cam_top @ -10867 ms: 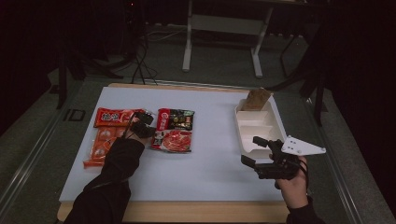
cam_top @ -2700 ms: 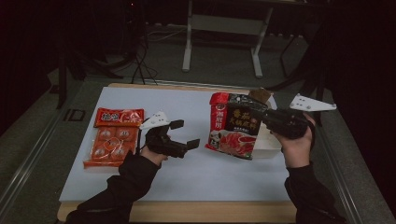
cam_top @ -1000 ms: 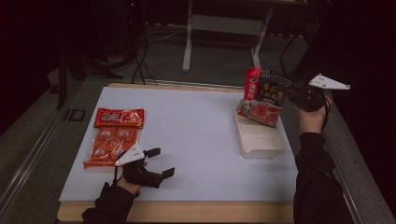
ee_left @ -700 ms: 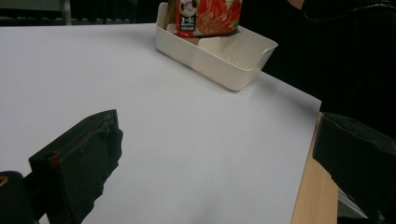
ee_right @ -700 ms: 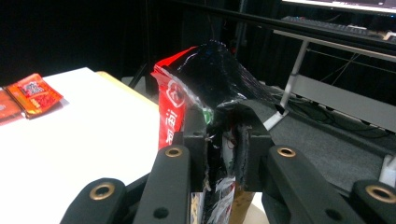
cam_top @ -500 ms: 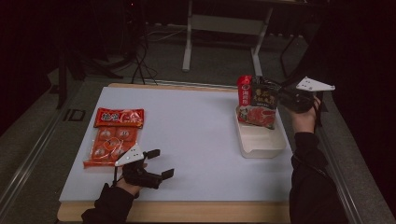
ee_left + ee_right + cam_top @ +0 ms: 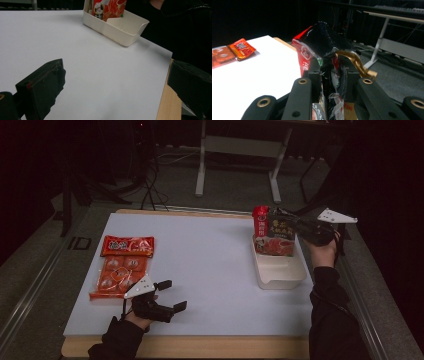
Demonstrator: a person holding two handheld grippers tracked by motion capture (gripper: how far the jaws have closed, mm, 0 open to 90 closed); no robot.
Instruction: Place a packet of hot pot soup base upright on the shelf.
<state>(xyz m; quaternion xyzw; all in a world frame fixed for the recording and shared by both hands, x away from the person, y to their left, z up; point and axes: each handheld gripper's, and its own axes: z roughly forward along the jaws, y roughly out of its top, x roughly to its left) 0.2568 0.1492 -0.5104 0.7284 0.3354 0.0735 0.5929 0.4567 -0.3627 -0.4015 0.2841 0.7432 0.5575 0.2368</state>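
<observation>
Red-and-black foil, a crinkled snack packet (image 7: 274, 234), is clamped between the pads of your right gripper (image 7: 295, 226), which pinches it by one edge; the right gripper view shows the packet (image 7: 322, 57) squeezed upright between the 2 jaws. Its lower end hangs inside the cream plastic rectangular bin (image 7: 280, 270), at the bin's far end, directly below your fingers. I judge the placing well advanced but unfinished: the packet is not released and whether it rests on the bin floor cannot be told.

Your left gripper (image 7: 167, 295) rests idle with jaws spread wide and nothing between them. Just beside it lies the orange plastic multi-pack of round snacks (image 7: 120, 272), apparently the remaining item to move.

Clearance: the bin's near portion, on your wrist side, is unoccupied. The bin stands close to the edge of the white table sheet (image 7: 200, 260) on your right gripper's outer side, so keep lateral movement small. Between the 2 grippers the sheet lies bare.
</observation>
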